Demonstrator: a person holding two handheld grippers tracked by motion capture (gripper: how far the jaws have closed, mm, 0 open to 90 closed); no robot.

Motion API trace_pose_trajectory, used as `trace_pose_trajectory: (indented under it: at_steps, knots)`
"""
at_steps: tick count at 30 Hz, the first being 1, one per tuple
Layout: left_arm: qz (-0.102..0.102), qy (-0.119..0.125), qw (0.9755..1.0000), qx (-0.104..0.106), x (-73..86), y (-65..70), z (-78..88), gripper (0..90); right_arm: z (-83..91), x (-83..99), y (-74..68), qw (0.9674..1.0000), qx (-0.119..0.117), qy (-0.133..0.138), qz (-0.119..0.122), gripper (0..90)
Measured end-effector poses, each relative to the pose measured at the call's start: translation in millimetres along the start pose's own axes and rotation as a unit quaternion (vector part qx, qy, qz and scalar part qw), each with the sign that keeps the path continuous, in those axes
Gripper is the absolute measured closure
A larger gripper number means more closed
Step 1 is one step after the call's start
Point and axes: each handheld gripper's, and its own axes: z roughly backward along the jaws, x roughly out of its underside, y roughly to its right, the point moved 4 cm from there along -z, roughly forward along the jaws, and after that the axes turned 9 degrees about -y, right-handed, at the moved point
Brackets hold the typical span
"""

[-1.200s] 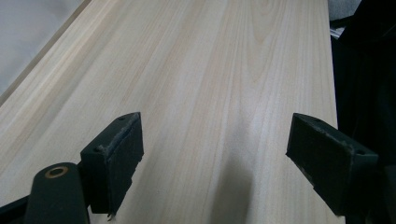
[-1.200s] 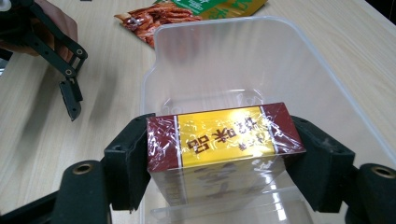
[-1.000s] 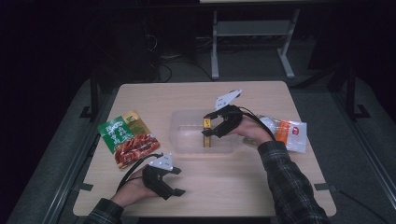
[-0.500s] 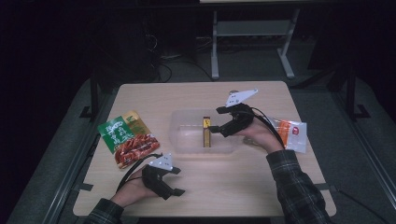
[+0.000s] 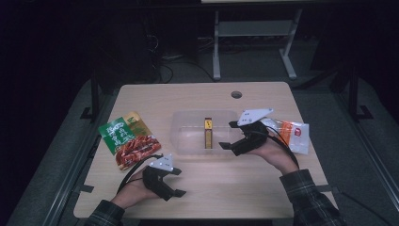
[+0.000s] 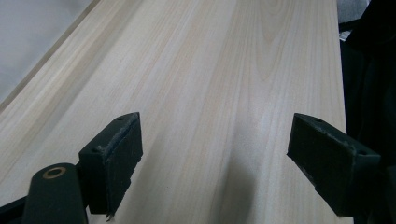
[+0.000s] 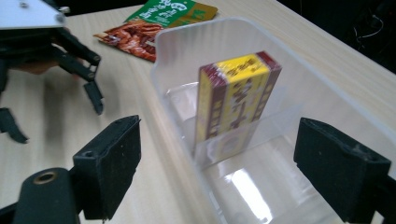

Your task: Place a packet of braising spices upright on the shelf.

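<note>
Partly blurred behind clear bin [image 7: 261,60] wall, yellow box [image 7: 236,100], right tongs [image 7: 229,163] parted.

Lab: dark room, bare wooden table [image 5: 197,94], cables, metal stand [image 5: 254,42].

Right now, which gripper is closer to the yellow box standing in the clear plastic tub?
Right. The right gripper sits open beside the yellow box; the left gripper rests at the table's near edge.

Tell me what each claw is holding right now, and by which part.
Nothing is held. The right claw stands open, the yellow box left upright in the clear bin. The left claw is open over bare table.
</note>
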Motion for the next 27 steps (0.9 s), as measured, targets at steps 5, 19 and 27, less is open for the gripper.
trace_pose_trajectory:
  at_steps: [5,19,27]
  knots:
    - [0.004,0.002,1.0,-0.004,-0.1,-0.2,0.6,17.3,5.2,18.0,-11.9,1.0,0.005,-0.006,-0.005,14.9]
    - [0.02,0.007,0.9994,-0.029,5.8,-5.1,8.3,17.3,8.7,82.6,-43.7,0.9985,0.006,-0.029,-0.047,15.4]
    - [0.057,0.007,0.9967,-0.057,13.4,-16.3,22.1,17.6,10.4,110.6,-56.0,0.9965,0.012,-0.056,-0.061,15.4]
